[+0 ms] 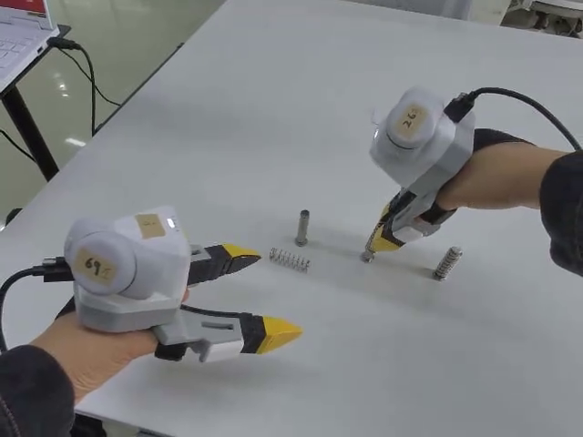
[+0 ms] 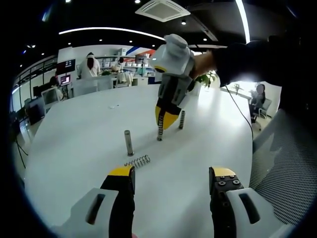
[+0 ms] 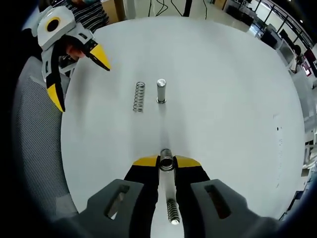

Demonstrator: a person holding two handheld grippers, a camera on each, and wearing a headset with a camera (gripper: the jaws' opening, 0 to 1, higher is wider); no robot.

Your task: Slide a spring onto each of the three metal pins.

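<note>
A coiled steel spring (image 3: 166,162) is sitting on a metal pin (image 1: 367,257) right of centre in the head view. The right gripper (image 1: 378,244) is coming at it from above and clenching its yellow-tipped jaws around that spring. Further right, a second pin (image 1: 446,263), already wearing a spring, is standing near it. Left of centre, a bare grey metal pin (image 1: 302,228) is standing upright, and a loose spring (image 1: 289,260) is lying flat just below it on the white tabletop (image 1: 273,109). At lower left, the left gripper (image 1: 264,296) is hovering with its jaws spread wide, grasping nothing, its upper tip pointing toward the loose spring.
</note>
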